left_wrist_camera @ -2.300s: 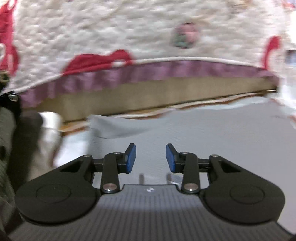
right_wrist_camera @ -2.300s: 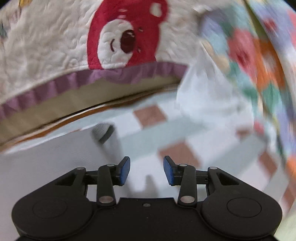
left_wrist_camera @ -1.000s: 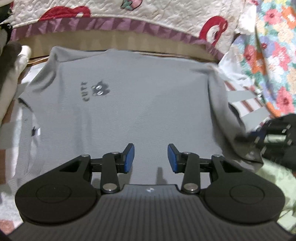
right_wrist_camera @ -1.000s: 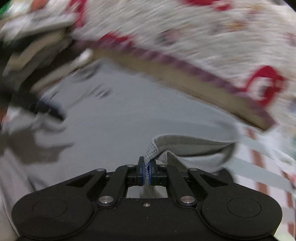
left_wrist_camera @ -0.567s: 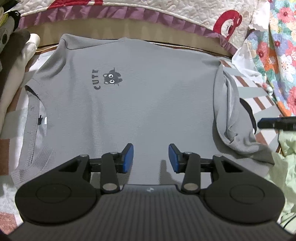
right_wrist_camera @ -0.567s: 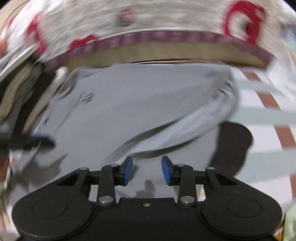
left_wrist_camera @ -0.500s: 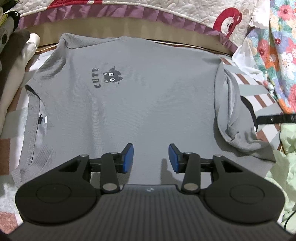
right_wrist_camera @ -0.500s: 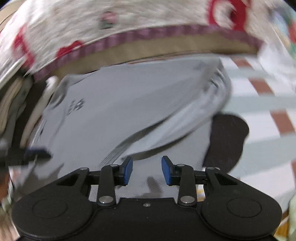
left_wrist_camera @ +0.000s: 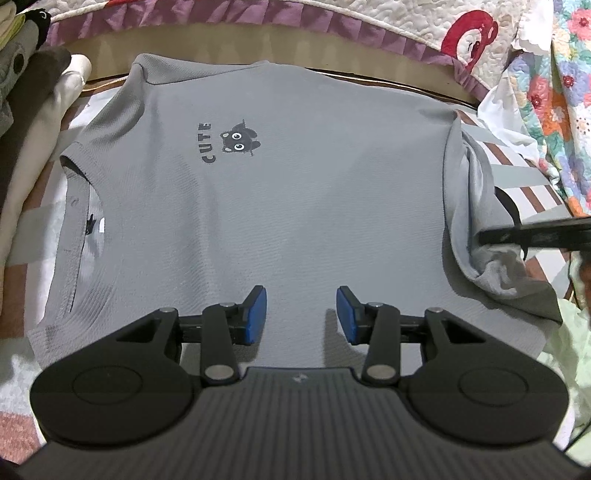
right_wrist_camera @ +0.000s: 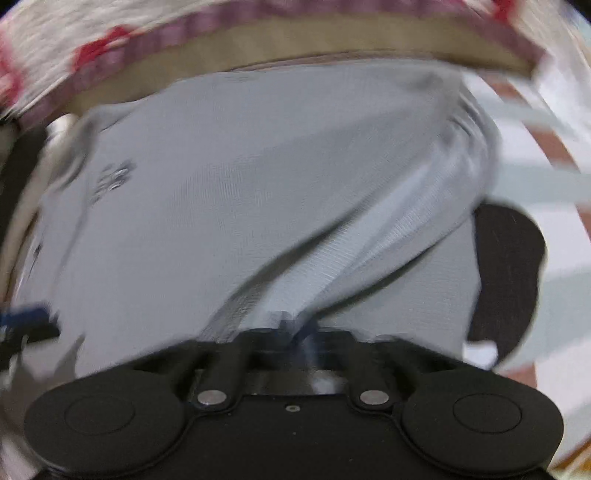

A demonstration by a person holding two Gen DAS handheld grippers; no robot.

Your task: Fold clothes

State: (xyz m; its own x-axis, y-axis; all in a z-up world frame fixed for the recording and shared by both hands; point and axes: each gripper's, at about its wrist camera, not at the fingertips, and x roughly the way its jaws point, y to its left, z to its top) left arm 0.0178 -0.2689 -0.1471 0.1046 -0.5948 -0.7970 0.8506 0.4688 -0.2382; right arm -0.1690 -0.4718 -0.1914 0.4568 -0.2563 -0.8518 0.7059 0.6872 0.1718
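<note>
A grey T-shirt point(left_wrist_camera: 295, 192) lies spread flat, print side up, on a patterned bedsheet point(left_wrist_camera: 532, 177) beside a quilted cover point(left_wrist_camera: 369, 22); its collar points left, its hem right. The hem end point(left_wrist_camera: 476, 221) is bunched and partly turned over onto the body. The left gripper point(left_wrist_camera: 301, 314) hovers over the near edge of the shirt, its blue pads wide apart and holding nothing. The right gripper point(right_wrist_camera: 295, 328) sits at the bunched hem (its view is motion-blurred); fabric appears drawn into its nearly closed fingers, though whether they pinch it I cannot tell. To fold well, grip both layers and keep the fabric taut and edges aligned.
</note>
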